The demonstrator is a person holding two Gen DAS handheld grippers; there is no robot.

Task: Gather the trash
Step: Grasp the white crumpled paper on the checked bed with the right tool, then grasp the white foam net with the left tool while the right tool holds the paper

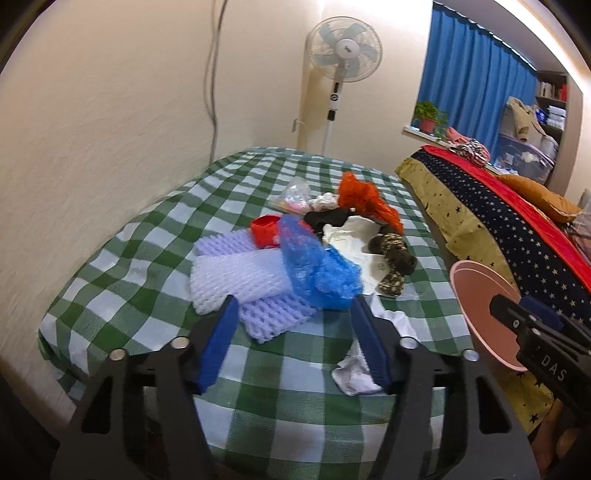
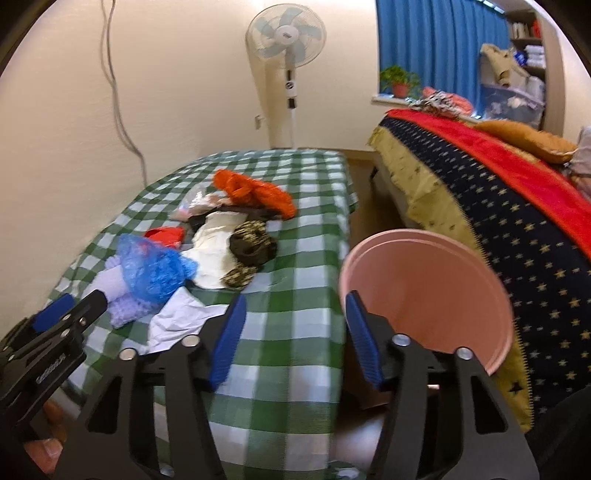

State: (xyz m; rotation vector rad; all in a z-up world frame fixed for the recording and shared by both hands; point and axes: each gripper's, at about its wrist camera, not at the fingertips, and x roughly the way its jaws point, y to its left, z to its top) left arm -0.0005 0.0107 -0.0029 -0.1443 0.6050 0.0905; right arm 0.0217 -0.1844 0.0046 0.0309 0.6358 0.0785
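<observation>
Trash lies heaped at the middle of the left-wrist frame, on a table (image 1: pixel 155 236) draped in green-and-white check. We see white foam netting (image 1: pixel 236 280) lowest in the heap, a crumpled blue bag (image 1: pixel 314 269) touching its right edge, a red scrap (image 1: pixel 264 229) just above, an orange bag (image 1: pixel 364 197) at the top, a clear bag (image 1: pixel 293 194) to its left, cream paper (image 1: pixel 351 232) in the middle and a camouflage cloth (image 1: pixel 393 258) to the right. A white tissue (image 1: pixel 356 369) lies apart from the heap, lower down.

Our left gripper (image 1: pixel 297 345) fills the bottom of that frame, its blue fingers (image 1: pixel 219 347) held apart over the checked cloth with nothing pressed between them; the near edge of the netting shows in the gap, and the tissue sits beside the right finger.

In the right-wrist frame our right gripper (image 2: pixel 293 341) is likewise spread, with only the table edge between its fingers. A pink bin (image 2: pixel 428 280) stands at right of centre, its rim just behind the right finger; whether they touch we cannot tell. Beyond it, at the right edge, is a bed (image 2: pixel 498 221) with a star-print cover. A fan (image 2: pixel 286 33) stands against the wall at top centre, with a blue curtain (image 2: pixel 436 48) to its right.
</observation>
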